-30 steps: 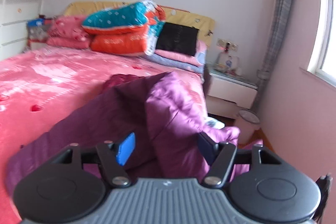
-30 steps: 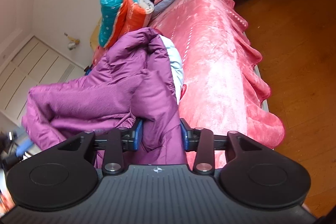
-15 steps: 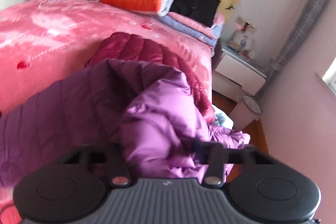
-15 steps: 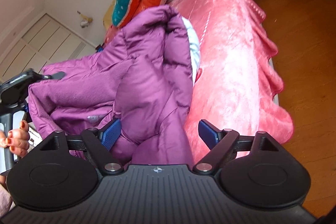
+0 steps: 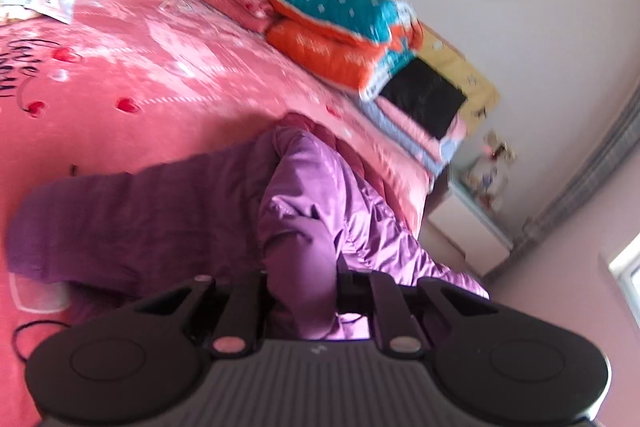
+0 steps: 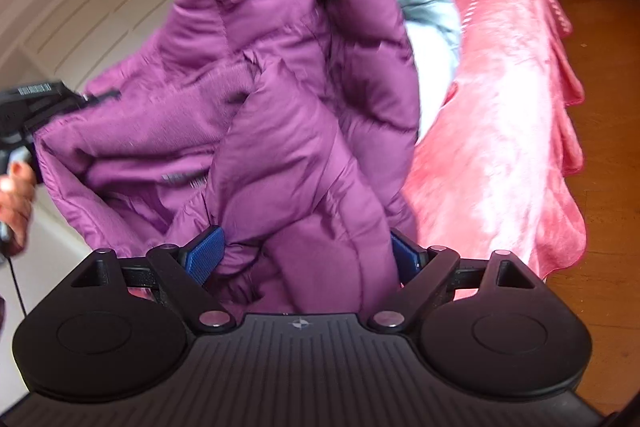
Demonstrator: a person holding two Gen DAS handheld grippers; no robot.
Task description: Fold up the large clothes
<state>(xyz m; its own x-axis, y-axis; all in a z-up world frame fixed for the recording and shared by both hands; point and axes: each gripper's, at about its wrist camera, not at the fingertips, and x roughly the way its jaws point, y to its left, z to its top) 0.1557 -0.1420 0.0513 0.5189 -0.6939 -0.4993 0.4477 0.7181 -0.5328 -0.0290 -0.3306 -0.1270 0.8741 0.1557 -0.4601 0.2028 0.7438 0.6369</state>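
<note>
A large purple padded jacket (image 5: 312,211) lies bunched on the pink bed (image 5: 160,75). My left gripper (image 5: 302,279) has a fold of it between its jaws, which are closing and pinch the fabric. In the right wrist view the jacket (image 6: 288,107) rises in a tall heap in front of me. My right gripper (image 6: 306,251) stands wide open, and loose jacket fabric fills the gap between its blue pads (image 6: 204,255). The left gripper (image 6: 36,99), held by a hand (image 6: 16,195), grips the jacket's far left edge.
Folded quilts (image 5: 340,27) and pillows are stacked at the bed's head. A dark red jacket (image 5: 316,127) and a light blue garment (image 6: 432,11) lie behind the purple one. A nightstand (image 5: 468,227) and wooden floor (image 6: 600,67) flank the bed (image 6: 500,107).
My left jaws closed onto a fold of the purple jacket. My right jaws opened wide and let go of the fabric. Both views rolled and shifted, and the jacket heap looms closer on the right.
</note>
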